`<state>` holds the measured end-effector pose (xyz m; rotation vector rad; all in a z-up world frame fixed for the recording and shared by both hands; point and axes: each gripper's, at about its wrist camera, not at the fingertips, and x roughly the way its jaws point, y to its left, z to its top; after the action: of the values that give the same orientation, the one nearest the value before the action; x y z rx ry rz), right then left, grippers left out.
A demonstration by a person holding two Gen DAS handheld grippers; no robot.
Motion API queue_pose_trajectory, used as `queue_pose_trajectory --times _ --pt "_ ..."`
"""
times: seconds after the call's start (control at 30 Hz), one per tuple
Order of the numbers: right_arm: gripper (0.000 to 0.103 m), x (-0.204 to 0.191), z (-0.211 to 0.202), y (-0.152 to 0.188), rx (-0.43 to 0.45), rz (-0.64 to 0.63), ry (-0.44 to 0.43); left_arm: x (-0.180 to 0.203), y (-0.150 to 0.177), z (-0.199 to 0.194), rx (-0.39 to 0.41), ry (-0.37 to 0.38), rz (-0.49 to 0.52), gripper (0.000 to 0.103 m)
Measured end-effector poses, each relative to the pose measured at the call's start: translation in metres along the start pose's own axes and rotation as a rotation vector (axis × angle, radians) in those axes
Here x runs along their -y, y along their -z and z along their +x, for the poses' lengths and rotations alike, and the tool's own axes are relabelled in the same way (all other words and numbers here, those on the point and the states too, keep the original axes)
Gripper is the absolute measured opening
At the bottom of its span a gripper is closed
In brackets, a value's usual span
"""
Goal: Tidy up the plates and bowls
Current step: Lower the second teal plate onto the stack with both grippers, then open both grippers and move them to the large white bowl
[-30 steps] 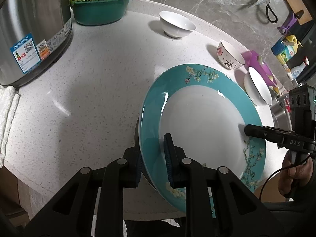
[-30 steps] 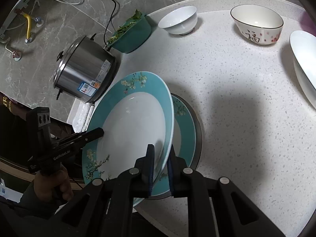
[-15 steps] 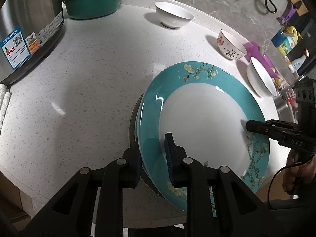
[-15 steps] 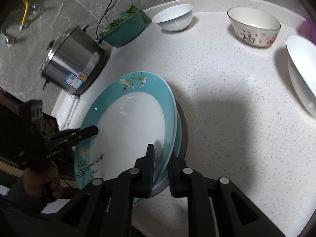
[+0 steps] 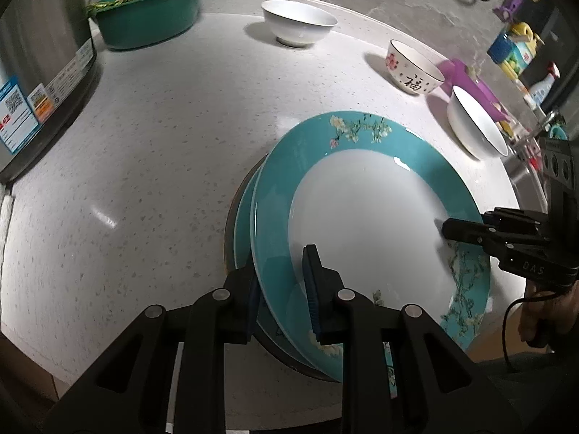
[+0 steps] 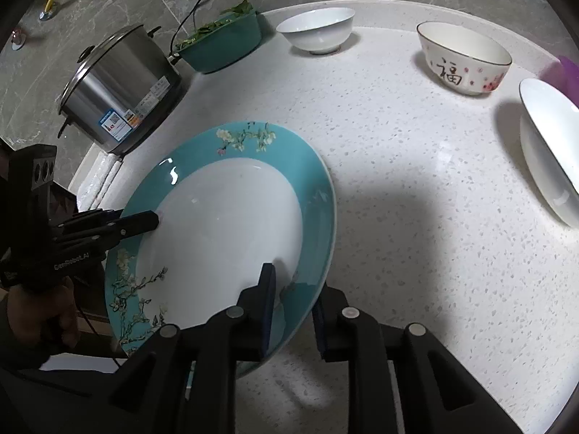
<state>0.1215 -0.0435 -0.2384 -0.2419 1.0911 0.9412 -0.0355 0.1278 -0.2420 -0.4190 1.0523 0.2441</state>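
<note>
Straddling opposite edges of the teal-rimmed plate (image 5: 365,209), the left gripper (image 5: 282,289) and right gripper (image 6: 293,300) are seen with fingers slightly apart; the right jaws are opening, its outer pad clear of the rim. The plate is laid on a matching plate (image 5: 244,224) on the white counter (image 5: 163,144).

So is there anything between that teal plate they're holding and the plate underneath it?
Nothing visible. The teal plate lies almost directly on the lower teal plate, only slightly offset. The bowls stand farther back on the counter. The right gripper is opening, with the rim between its fingers.
</note>
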Motion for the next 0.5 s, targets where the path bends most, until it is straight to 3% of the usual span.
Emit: queue_pose_trajectory --times 0.3,0.33,0.43,0.5 --pt "0.034 -0.018 0.006 0.0 0.012 -0.103 0.103 -0.006 -0.006 -0.001 -0.005 0.033 0.071 0.025" --pt "0.036 -0.021 0.006 0.0 0.014 -0.119 0.124 -0.007 -0.008 -0.002 -0.003 0.035 0.085 0.03" --pt "0.048 -0.027 0.006 -0.002 0.03 -0.138 0.161 -0.009 -0.011 -0.003 0.005 -0.028 0.141 0.09" --pt "0.049 -0.028 0.007 -0.004 0.032 -0.143 0.177 -0.017 -0.012 -0.004 0.011 -0.025 0.147 0.09"
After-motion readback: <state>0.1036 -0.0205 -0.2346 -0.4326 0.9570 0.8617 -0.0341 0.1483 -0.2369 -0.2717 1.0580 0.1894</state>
